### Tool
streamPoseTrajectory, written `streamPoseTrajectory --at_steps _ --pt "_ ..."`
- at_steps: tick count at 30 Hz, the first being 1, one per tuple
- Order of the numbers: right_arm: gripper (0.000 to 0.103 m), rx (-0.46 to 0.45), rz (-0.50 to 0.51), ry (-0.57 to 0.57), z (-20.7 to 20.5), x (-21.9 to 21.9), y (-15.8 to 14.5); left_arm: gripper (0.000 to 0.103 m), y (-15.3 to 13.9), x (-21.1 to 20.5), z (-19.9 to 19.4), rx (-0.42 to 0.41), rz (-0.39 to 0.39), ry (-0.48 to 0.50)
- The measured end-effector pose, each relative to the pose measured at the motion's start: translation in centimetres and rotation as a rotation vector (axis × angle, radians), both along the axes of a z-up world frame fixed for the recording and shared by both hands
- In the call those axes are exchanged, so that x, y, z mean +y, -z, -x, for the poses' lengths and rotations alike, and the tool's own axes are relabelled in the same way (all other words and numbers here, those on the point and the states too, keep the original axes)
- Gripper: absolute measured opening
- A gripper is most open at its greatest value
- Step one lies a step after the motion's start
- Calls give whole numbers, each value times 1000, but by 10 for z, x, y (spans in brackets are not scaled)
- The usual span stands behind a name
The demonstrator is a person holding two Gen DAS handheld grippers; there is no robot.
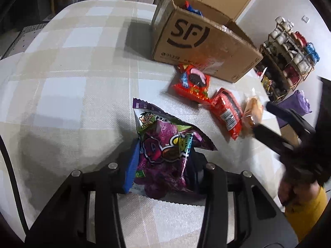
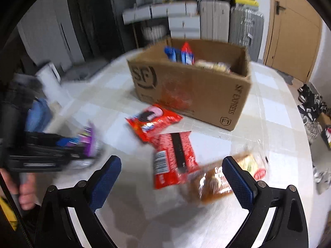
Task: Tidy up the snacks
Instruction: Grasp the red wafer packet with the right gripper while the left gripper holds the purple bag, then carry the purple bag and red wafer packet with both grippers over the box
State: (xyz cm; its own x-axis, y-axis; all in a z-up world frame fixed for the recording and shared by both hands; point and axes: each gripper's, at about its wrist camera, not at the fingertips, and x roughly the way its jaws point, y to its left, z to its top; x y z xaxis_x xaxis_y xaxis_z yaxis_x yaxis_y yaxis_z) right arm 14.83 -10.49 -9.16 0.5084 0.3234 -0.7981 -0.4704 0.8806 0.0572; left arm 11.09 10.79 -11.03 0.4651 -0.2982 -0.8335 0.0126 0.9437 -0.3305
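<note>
The left gripper point(image 1: 163, 165) is clamped on the purple snack bag point(image 1: 165, 144); the right gripper point(image 2: 171, 177), jaws apart, has the red packet point(image 2: 173, 159) at twelve o'clock

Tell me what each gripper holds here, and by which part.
The left gripper is shut on the purple snack bag, clamped across its lower body. The right gripper holds nothing; its jaws stand open above the clear-wrapped pastry.

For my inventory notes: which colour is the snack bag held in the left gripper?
Mainly purple, with some green; the snack bag shows best in the left wrist view.
</note>
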Motion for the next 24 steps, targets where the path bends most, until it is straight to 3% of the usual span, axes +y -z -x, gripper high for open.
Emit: streamPoseTrajectory --at_steps 6,12,17,24 --pt "87 131 68 -26 -37 15 20 38 -17 32 9 -42 120 -42" --pt "75 173 150 -58 -47 27 37 38 -30 48 9 -69 170 -55" --pt "47 150 167 -75 -45 32 39 38 -28 51 7 -62 187 -60" --pt "45 113 129 -90 -26 30 30 38 -29 49 9 -69 180 -63"
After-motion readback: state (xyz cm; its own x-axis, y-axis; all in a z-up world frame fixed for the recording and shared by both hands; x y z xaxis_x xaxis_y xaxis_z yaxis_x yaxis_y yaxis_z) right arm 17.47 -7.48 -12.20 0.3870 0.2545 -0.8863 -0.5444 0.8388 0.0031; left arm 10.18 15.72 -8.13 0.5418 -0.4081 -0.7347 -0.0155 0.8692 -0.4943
